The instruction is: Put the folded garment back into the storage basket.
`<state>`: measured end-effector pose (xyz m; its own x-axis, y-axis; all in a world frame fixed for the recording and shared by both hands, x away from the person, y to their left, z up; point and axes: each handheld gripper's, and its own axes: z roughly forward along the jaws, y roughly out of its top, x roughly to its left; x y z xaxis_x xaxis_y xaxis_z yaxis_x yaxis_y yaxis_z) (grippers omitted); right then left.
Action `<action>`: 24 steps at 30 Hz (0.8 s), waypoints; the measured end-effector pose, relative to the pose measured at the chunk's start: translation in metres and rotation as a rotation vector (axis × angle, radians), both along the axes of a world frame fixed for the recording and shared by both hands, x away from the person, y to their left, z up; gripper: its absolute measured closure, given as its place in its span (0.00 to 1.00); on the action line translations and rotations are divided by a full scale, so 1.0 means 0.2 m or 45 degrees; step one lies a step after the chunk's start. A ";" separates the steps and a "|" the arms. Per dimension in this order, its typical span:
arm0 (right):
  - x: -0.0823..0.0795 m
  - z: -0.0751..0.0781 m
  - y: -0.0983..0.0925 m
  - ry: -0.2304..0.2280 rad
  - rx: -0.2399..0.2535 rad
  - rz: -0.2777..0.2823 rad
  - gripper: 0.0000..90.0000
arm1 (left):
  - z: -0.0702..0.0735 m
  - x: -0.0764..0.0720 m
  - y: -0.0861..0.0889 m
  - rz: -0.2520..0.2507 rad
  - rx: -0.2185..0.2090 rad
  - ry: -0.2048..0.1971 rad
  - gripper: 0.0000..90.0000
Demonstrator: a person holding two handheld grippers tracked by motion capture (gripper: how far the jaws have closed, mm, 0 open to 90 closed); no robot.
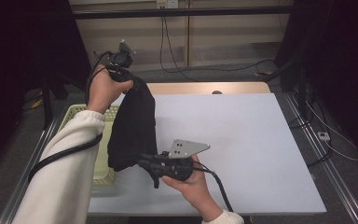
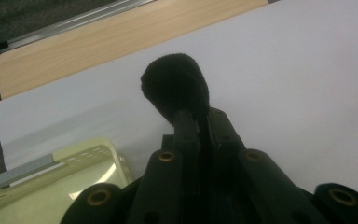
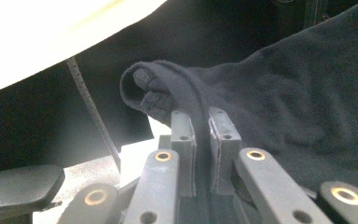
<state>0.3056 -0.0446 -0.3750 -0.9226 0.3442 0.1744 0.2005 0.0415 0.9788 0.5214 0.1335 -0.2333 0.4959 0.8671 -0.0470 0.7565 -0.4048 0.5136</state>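
Black cloth (image 1: 133, 126) held up over white desk (image 1: 242, 140). Pinched high by left gripper (image 1: 129, 83) fingers (image 2: 186, 126). Pinched low by right gripper (image 1: 145, 163) fingers (image 3: 182, 126).

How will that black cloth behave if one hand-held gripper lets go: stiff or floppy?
Probably floppy: the black cloth sags between the left hand-held gripper and right hand-held gripper. Likely light, since each holds only a pinched edge. The freed end would likely drop and swing.
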 end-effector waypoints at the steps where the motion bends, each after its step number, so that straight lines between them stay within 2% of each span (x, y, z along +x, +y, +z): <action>1: 0.00 0.00 0.00 -0.002 0.000 -0.001 0.92 | 0.00 0.00 0.01 -0.009 0.007 -0.003 0.94; 7: 0.02 0.00 0.03 0.007 0.007 0.007 0.92 | 0.02 0.00 0.02 -0.005 0.015 -0.002 0.94; 24: 0.02 0.07 0.10 -0.020 0.040 0.026 0.92 | 0.11 -0.01 0.08 0.010 0.018 -0.020 0.94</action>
<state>0.3101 -0.0247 -0.3612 -0.9321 0.3196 0.1701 0.1843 0.0145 0.9828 0.5200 0.1501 -0.2115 0.4893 0.8717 -0.0270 0.7519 -0.4060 0.5195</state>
